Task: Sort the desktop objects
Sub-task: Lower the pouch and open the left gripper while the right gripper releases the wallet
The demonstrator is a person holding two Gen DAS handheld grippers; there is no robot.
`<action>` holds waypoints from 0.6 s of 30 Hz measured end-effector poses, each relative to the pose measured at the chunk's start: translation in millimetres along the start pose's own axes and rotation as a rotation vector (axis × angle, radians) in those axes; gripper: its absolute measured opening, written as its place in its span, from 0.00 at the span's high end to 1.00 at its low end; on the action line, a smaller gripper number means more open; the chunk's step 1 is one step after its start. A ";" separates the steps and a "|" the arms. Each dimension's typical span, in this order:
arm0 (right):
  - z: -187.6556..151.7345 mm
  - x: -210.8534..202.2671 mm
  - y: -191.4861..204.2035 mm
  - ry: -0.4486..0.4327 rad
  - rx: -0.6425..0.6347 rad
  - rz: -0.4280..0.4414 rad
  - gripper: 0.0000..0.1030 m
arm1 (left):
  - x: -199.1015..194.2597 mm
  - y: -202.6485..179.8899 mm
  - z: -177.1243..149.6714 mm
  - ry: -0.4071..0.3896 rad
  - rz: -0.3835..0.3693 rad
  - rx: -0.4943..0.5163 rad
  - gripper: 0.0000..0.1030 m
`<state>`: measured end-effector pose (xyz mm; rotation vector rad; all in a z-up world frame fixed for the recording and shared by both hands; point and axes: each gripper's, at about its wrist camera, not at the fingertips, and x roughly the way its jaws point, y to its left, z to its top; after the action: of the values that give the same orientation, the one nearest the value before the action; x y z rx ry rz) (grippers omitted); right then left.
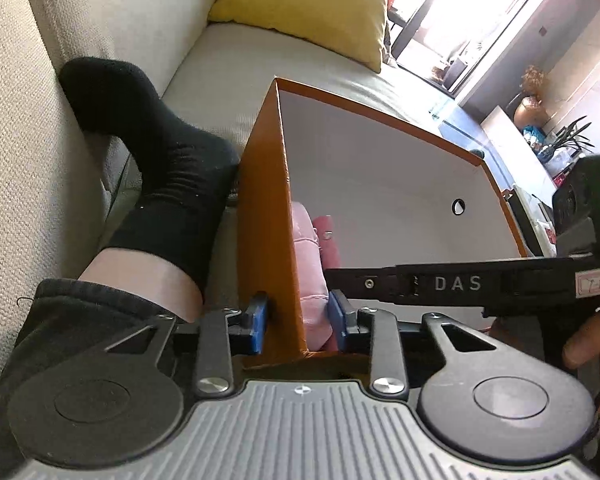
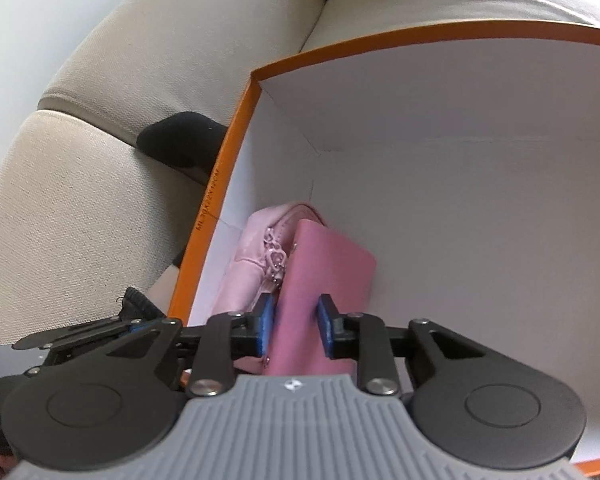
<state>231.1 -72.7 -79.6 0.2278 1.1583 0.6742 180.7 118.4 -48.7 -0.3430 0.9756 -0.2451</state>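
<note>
The left tongs (image 1: pixel 300 326) straddle the near wall of the orange box (image 1: pixel 266 216), blue pads close on either side, though contact is unclear. The right tongs (image 2: pixel 294 326) hold a pink wallet (image 2: pixel 320 292) standing inside the box near its left wall. Just left of it leans a paler pink pouch (image 2: pixel 256 256). The box sits on a beige sofa (image 1: pixel 220 64), beside a person's black sock (image 1: pixel 168 172). A yellow cushion (image 1: pixel 308 0) lies at the far end.

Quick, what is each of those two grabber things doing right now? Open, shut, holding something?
Left gripper: jaws straddle the orange box wall; whether they press it cannot be told.
Right gripper: jaws around the pink wallet; grip cannot be told.
</note>
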 end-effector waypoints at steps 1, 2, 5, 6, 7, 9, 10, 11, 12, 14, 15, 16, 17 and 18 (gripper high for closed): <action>0.6 2.0 1.8 0.002 -0.010 0.002 0.73 | 1.0 -0.3 -1.0 -0.001 0.003 0.009 0.66; 0.4 3.4 1.8 0.003 -0.015 0.004 0.73 | 1.9 -0.3 -2.3 0.000 0.006 0.018 0.66; 1.6 1.6 -0.6 0.003 -0.003 0.011 0.73 | 2.2 1.5 -2.9 -0.002 0.005 0.007 0.66; 1.0 0.1 -0.4 0.001 -0.005 0.010 0.73 | 1.9 2.5 -3.1 -0.003 0.001 0.001 0.66; 0.3 -1.4 -0.4 -0.002 -0.007 0.012 0.70 | 1.4 3.3 -3.3 -0.003 -0.005 -0.004 0.66; -1.6 -4.4 -0.7 -0.009 -0.011 0.017 0.67 | 1.0 3.9 -4.1 -0.006 -0.013 -0.010 0.65; -2.7 -5.6 -0.7 -0.012 -0.013 0.017 0.67 | 0.6 3.7 -4.5 -0.009 -0.014 -0.011 0.65; -3.4 -6.2 -1.0 -0.018 -0.016 0.020 0.67 | 1.4 4.4 -4.5 -0.010 -0.013 -0.012 0.65; -4.2 -6.7 -0.9 -0.023 -0.021 0.022 0.67 | 1.0 4.4 -4.9 -0.013 -0.013 -0.015 0.64; -5.1 -8.6 -1.1 -0.033 -0.024 0.022 0.67 | 0.1 5.0 -5.4 -0.016 -0.011 -0.013 0.62; -5.4 -9.9 -0.9 -0.040 -0.028 0.024 0.67 | -2.1 5.0 -6.0 -0.028 -0.006 -0.013 0.58; -5.4 -11.0 -0.7 -0.046 -0.031 0.027 0.67 | -4.3 5.1 -6.5 -0.037 -0.001 -0.011 0.55; -5.7 -12.8 -0.6 -0.052 -0.033 0.029 0.67 | -7.1 5.5 -6.8 -0.049 0.001 -0.015 0.52; -5.7 -14.3 0.1 -0.058 -0.039 0.034 0.67 | -10.1 5.8 -7.0 -0.061 0.002 -0.021 0.52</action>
<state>222.6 -82.1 -70.9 0.2331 1.0875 0.7149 169.6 126.1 -46.8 -0.3667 0.9185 -0.2215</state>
